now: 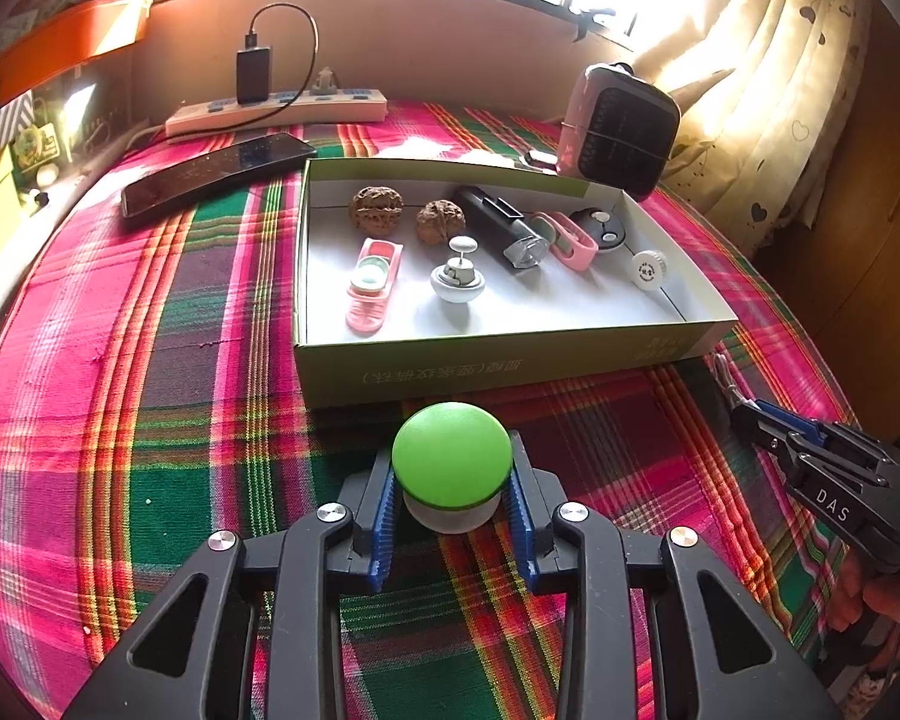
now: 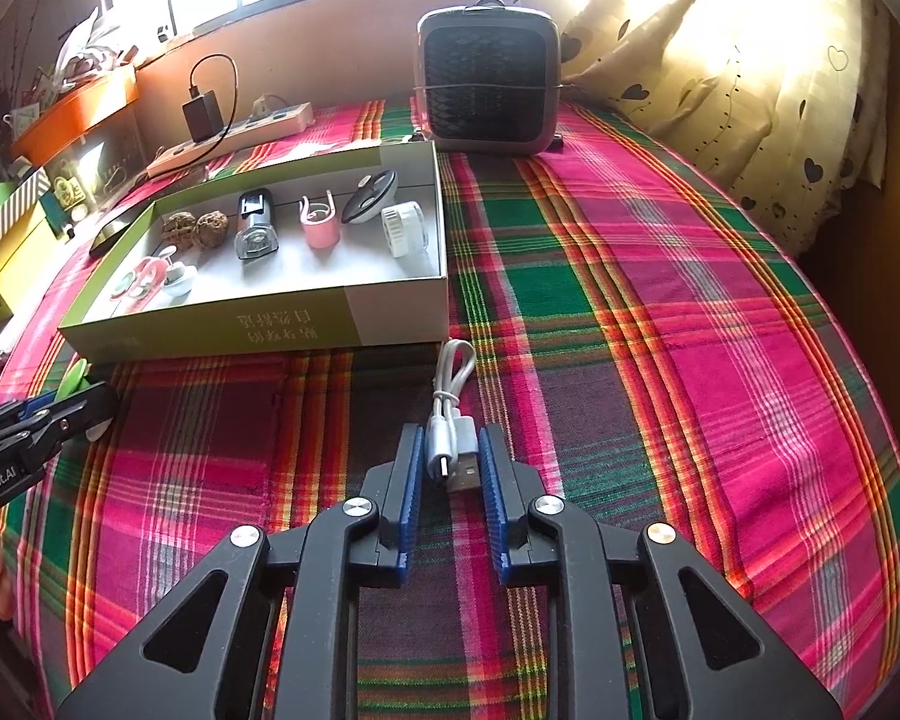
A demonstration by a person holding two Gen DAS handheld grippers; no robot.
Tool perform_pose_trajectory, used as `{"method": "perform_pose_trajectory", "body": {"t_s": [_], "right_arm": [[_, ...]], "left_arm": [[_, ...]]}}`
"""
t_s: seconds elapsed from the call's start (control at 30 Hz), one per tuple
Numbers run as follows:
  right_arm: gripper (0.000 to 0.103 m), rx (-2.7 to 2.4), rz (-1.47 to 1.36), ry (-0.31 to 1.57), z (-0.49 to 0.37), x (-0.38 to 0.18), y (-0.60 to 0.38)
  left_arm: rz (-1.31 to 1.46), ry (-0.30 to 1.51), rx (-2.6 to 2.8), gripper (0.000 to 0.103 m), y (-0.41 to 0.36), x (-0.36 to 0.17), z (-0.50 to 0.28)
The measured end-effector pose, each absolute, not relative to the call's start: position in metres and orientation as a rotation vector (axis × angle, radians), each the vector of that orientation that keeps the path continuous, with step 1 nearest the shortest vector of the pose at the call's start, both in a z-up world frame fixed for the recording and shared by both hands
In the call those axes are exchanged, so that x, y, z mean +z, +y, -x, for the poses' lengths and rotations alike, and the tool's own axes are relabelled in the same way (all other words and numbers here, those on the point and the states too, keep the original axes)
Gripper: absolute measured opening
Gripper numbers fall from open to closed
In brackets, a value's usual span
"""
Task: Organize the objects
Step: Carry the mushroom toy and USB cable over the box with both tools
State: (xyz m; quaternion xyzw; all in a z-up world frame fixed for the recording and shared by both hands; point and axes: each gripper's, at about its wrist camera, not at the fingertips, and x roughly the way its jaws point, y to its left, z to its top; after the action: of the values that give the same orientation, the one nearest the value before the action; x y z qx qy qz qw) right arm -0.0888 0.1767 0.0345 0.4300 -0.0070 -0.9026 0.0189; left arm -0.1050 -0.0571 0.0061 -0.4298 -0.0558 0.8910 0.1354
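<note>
1. The green-capped knob (image 1: 452, 459) is clamped between the blue pads of the left tongs (image 1: 453, 495), just in front of the open box (image 1: 510, 354) on the plaid cloth (image 1: 150, 360).
2. The bundled white USB cable (image 2: 450, 420) is pinched by the right tongs (image 2: 450, 480) — jaws drawn together on its plug end, near the box's corner.
3. Walnuts (image 1: 377, 209) and small gadgets are held in the box.
</note>
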Motion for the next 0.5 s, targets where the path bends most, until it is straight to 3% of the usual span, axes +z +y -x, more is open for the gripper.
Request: {"method": "perform_pose_trajectory", "body": {"t_s": [0.5], "right_arm": [[0.020, -2.790, -1.316, -0.040, 0.0850, 0.0351, 0.1775]], "left_arm": [[1.248, -0.169, 2.582, 0.028, -0.0586, 0.0077, 0.1033]]}}
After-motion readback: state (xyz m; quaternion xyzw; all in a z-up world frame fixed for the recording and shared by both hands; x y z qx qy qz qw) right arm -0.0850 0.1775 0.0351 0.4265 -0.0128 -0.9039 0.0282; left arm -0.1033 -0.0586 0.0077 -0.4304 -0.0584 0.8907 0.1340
